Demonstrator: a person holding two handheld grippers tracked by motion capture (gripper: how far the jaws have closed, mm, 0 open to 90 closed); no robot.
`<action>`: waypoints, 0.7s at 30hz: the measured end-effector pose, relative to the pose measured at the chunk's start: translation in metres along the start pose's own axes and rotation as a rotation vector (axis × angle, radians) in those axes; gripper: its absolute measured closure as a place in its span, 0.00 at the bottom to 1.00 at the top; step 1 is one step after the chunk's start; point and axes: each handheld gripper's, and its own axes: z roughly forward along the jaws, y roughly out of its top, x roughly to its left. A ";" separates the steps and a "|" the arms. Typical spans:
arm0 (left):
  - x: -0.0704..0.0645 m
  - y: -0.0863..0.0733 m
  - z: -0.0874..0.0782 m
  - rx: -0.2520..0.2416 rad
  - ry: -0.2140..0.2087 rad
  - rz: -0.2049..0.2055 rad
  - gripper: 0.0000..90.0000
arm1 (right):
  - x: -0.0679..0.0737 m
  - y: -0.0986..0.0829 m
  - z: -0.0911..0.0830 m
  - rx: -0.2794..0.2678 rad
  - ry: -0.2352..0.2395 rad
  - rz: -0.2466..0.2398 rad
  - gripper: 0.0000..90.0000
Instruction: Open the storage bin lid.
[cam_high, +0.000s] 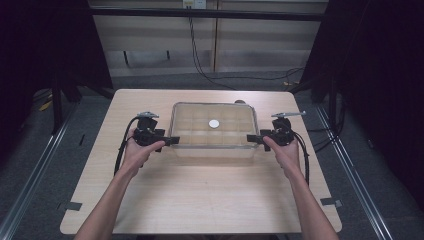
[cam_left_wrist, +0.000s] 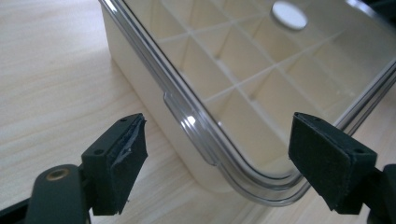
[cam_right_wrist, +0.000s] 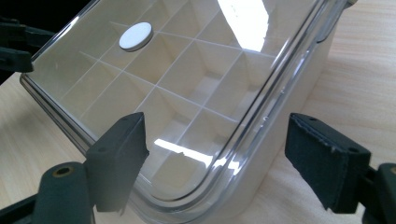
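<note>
A cream plastic box (cam_high: 214, 148) with rounded corners sits just past the middle of the pale wood-grain table (cam_high: 200, 200), divided inside into a grid of square cells. A clear, glossy lid (cam_left_wrist: 261, 93) with a ridged rim covers it, and a small white disc (cam_high: 214, 123) shows near the lid's centre. The left gripper (cam_high: 172, 141) waits at the box's 9 o'clock side, the right gripper (cam_high: 251, 139) at 3 o'clock. Both sets of padded black jaws are spread wide, released, each straddling a near corner of the box.
</note>
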 end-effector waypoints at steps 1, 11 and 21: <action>0.000 0.000 0.000 0.000 0.000 0.000 0.20 | 0.001 0.001 0.000 0.004 -0.004 -0.010 0.23; -0.008 0.013 0.012 0.052 -0.010 0.026 0.22 | 0.001 0.006 0.007 -0.010 0.009 0.009 0.19; -0.005 0.018 0.019 0.077 -0.043 0.006 0.19 | 0.000 0.006 0.013 0.033 -0.011 -0.009 0.19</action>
